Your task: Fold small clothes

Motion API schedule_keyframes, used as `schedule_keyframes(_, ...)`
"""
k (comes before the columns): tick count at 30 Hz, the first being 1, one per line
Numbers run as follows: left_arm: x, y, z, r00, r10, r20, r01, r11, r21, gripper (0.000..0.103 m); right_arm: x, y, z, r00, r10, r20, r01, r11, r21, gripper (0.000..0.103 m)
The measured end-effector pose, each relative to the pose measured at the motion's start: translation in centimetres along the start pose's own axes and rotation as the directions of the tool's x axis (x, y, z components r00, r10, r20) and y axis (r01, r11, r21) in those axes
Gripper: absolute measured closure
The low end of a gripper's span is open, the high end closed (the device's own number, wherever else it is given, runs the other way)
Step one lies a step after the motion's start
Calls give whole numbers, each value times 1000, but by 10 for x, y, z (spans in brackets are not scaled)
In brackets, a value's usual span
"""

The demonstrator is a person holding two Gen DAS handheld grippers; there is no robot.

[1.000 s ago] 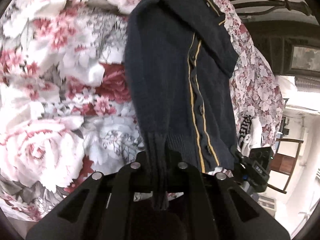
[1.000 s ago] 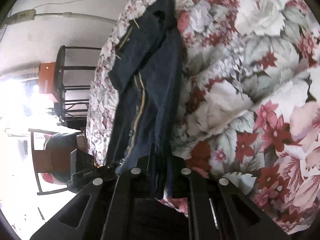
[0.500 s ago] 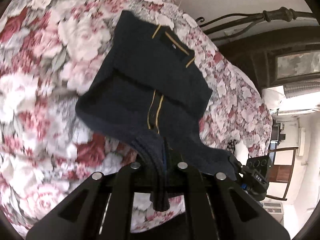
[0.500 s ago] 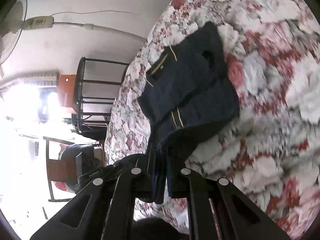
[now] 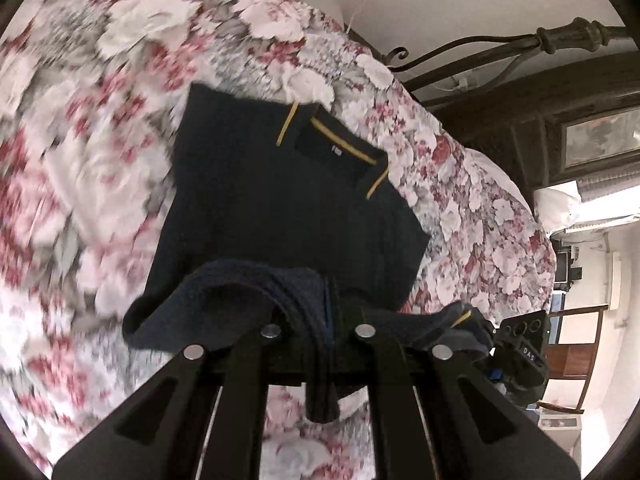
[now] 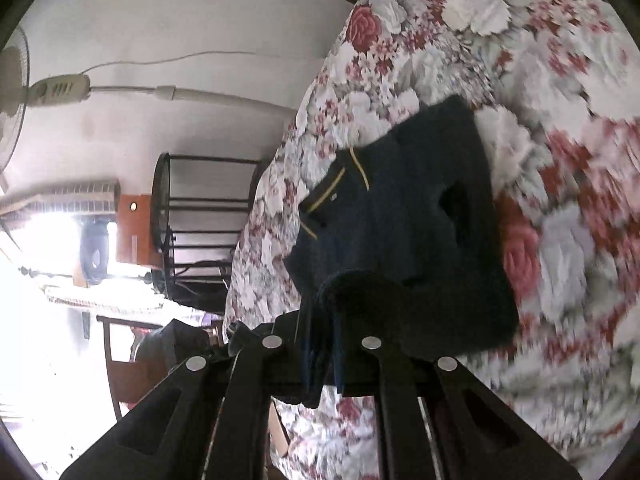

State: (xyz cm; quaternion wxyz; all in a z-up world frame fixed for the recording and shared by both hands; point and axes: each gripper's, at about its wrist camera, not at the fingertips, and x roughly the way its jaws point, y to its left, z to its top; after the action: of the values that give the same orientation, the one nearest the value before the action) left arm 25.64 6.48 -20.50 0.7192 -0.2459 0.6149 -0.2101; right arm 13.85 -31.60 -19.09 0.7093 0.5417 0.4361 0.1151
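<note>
Both grippers' hem (image 5: pixel 324 360) now over cardigan (image 5: pixel 260 208) — formerly stretched flat.

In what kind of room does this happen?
Most likely a bedroom in a home. A navy cardigan lies on a bed with a floral bedspread and a wrought metal bed frame; a standing fan and a wooden chair are beside it.

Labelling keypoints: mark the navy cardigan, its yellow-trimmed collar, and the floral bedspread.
navy cardigan (image 5: pixel 256 216), left wrist view, on the flat dark back panel.
yellow-trimmed collar (image 5: pixel 344 150), left wrist view, on the dark band between the yellow stripes.
floral bedspread (image 6: pixel 560 92), right wrist view, on bare printed fabric above the cardigan.
</note>
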Motion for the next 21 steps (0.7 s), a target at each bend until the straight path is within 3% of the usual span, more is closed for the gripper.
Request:
schedule_keyframes(10, 45, 3, 64, 995, 84, 52, -84, 996, -6, 96, 54, -31, 66, 999, -2, 33, -1, 996, 85, 91)
schedule_keyframes(14, 81, 25, 79, 982, 183, 48, -180, 982, -48, 81, 84, -62, 85, 997, -59, 47, 53, 989, 137, 80)
schedule_keyframes(16, 90, 38, 81, 988, 146, 55, -141, 986, -89, 80, 91, -77, 89, 998, -29, 50, 20, 985, 171, 80)
schedule_keyframes(17, 88, 40, 81, 990, 125, 62, -118, 988, -99, 75, 90, -80, 88, 999, -4, 52, -6, 982, 188, 78)
schedule_keyframes(19, 74, 40, 78, 996, 55, 67, -46, 991, -128, 53, 82, -77, 86, 997, 45, 54, -54, 983, 178, 64)
schedule_keyframes(20, 66, 38, 76, 994, 55, 94, -43, 991, -124, 32, 75, -72, 84, 997, 42, 63, -51, 988, 148, 56)
schedule_keyframes(21, 50, 33, 72, 986, 64, 155, -47, 993, -112, 18, 65, -60, 81, 996, 16, 84, -23, 996, 82, 54)
